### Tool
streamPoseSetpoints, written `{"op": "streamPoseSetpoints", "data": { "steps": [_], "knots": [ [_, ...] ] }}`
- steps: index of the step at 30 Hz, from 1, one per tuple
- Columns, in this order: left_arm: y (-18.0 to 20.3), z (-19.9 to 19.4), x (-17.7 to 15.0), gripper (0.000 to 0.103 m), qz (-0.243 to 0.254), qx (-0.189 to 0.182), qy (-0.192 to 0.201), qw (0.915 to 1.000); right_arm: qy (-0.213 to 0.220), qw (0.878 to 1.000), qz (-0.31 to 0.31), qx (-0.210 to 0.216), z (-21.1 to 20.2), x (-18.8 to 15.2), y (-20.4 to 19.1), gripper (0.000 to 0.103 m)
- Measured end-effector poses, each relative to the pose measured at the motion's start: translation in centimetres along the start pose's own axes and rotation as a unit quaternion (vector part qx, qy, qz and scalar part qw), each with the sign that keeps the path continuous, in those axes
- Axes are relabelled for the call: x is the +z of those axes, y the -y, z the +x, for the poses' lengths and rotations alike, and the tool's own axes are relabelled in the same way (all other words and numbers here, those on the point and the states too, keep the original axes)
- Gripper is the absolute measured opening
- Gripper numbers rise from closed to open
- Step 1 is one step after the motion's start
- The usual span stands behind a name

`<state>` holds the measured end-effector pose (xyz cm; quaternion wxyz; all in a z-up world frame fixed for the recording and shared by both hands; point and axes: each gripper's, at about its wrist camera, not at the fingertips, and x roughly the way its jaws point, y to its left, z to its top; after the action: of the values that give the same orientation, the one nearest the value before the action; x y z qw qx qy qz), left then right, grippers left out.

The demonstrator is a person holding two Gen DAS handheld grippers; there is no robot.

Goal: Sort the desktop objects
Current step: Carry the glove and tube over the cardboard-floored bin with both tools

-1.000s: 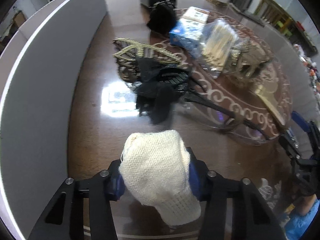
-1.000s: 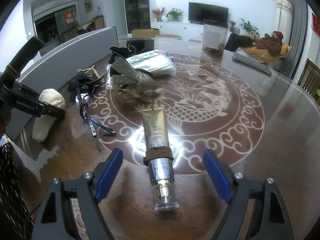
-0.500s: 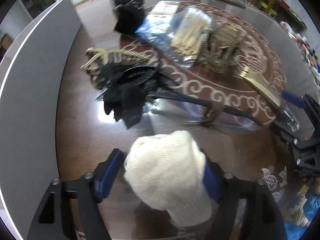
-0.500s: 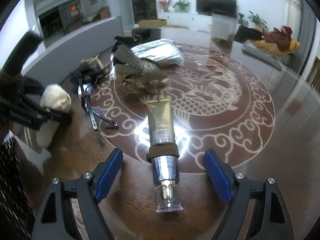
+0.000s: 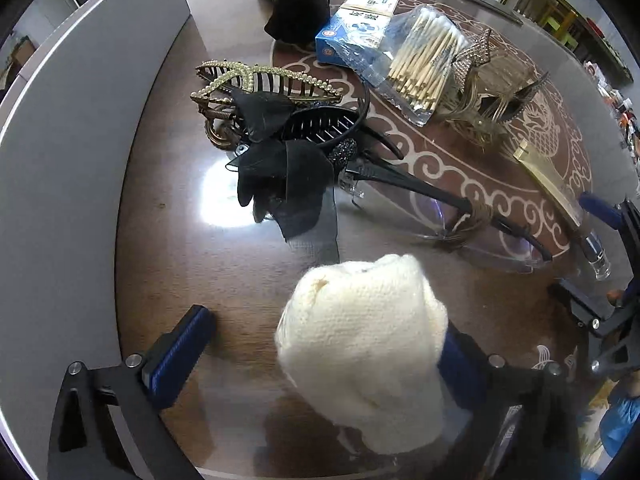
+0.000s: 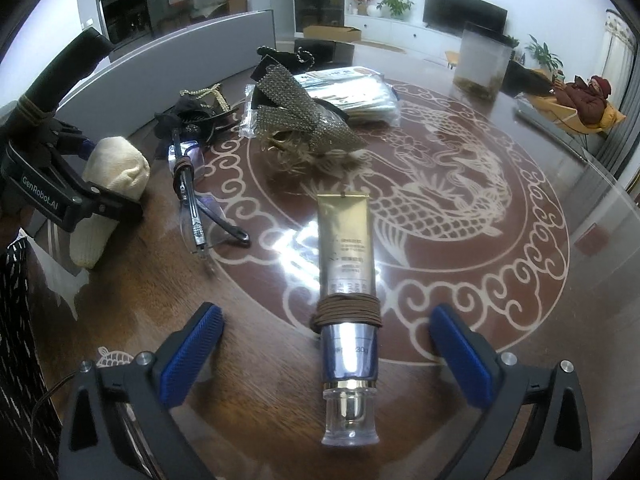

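A cream knitted sock (image 5: 360,352), one rolled bundle, stands on the table's (image 5: 168,248) dark wood between the blue pads of the left gripper (image 5: 320,356). Its jaws are opening: the left pad (image 5: 176,356) stands well clear of the knit, and whether the right pad still touches it cannot be told, since the bundle hides that side. The right gripper (image 6: 326,352) is likewise opening, its two pads apart on either side of one gold and silver cosmetic tube (image 6: 347,288) that lies flat between them, cap toward the camera, touched by neither. One brown hair tie (image 6: 346,312) is wound around the tube's neck.

Beyond the sock, the left wrist view counts one pair of clear glasses (image 5: 440,208), one black bow clip (image 5: 280,176), one gold pearl claw clip (image 5: 256,80), one bag of cotton swabs (image 5: 420,56) and one blue medicine box (image 5: 356,24). Only that view shows the swabs and box plainly. Only the right wrist view shows the sock's full length (image 6: 112,192), the left gripper's (image 6: 100,168) dark body, a glittery bow (image 6: 296,112) up close, and the room behind.
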<state>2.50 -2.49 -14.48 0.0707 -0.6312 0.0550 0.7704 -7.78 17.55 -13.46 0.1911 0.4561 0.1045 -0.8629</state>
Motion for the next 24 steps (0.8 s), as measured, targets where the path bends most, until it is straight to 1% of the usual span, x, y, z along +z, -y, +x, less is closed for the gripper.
{"op": "streamPoseSetpoints", "data": {
  "steps": [5,7,9,11,12,13,14,15,16,17,19,20,21,22,23,24],
  "knots": [
    [-0.3,0.1,-0.8,0.103,-0.001,0.0,0.0,1.0,0.0,1.0,0.0,0.0,0.0,0.0,0.0,0.103],
    [-0.1,0.6,0.0,0.103,-0.001,0.0,0.0,1.0,0.0,1.0,0.0,0.0,0.0,0.0,0.0,0.103],
    [-0.1,1.3,1.8,0.103,0.0,0.001,-0.001,1.0,0.0,1.0,0.0,0.0,0.0,0.0,0.0,0.103],
    [-0.1,1.3,1.8,0.102,0.002,0.002,0.0,1.0,0.0,1.0,0.001,0.0,0.0,0.0,0.0,0.103],
    [0.1,1.0,1.5,0.093,0.007,0.0,0.005,1.0,-0.001,1.0,0.0,0.0,0.0,0.0,0.0,0.103],
    [0.3,0.7,1.2,0.08,0.014,-0.002,0.01,0.9999,-0.005,1.0,-0.003,0.001,0.0,0.0,0.0,0.103],
    [0.7,0.4,0.9,0.073,0.023,-0.004,0.017,0.9996,-0.028,0.999,-0.013,0.008,0.2,0.5,0.0,0.103],
    [1.1,0.0,0.7,0.059,0.033,-0.007,0.023,0.9992,-0.049,0.998,-0.023,0.015,0.4,0.9,0.1,0.103],
    [1.6,-0.2,0.3,0.05,0.044,-0.009,0.027,0.9986,-0.073,0.997,-0.029,0.027,0.6,1.6,0.2,0.103],
    [2.0,-0.4,0.0,0.048,0.053,-0.01,0.028,0.9982,-0.087,0.995,-0.027,0.04,0.7,2.2,0.5,0.102],
    [2.5,-0.5,-0.7,0.046,0.067,-0.016,0.028,0.9973,-0.099,0.993,-0.024,0.053,0.8,3.1,1.0,0.094],
    [2.7,-0.6,-1.1,0.045,0.073,-0.022,0.026,0.9967,-0.107,0.992,-0.036,0.048,1.0,3.7,1.0,0.083],
    [2.7,-0.7,-1.4,0.044,0.075,-0.031,0.024,0.9964,-0.11,0.992,-0.046,0.041,1.0,4.0,1.0,0.065],
    [2.5,-0.8,-1.6,0.044,0.072,-0.041,0.021,0.9963,-0.112,0.992,-0.057,0.029,0.9,4.3,1.0,0.051],
    [2.2,-1.2,-2.1,0.044,0.065,-0.047,0.022,0.9965,-0.119,0.991,-0.055,0.037,0.8,4.6,1.1,0.027],
    [1.9,-1.6,-2.3,0.044,0.061,-0.047,0.026,0.9967,-0.125,0.99,-0.052,0.041,0.8,4.7,1.3,0.027]
  ]
}}
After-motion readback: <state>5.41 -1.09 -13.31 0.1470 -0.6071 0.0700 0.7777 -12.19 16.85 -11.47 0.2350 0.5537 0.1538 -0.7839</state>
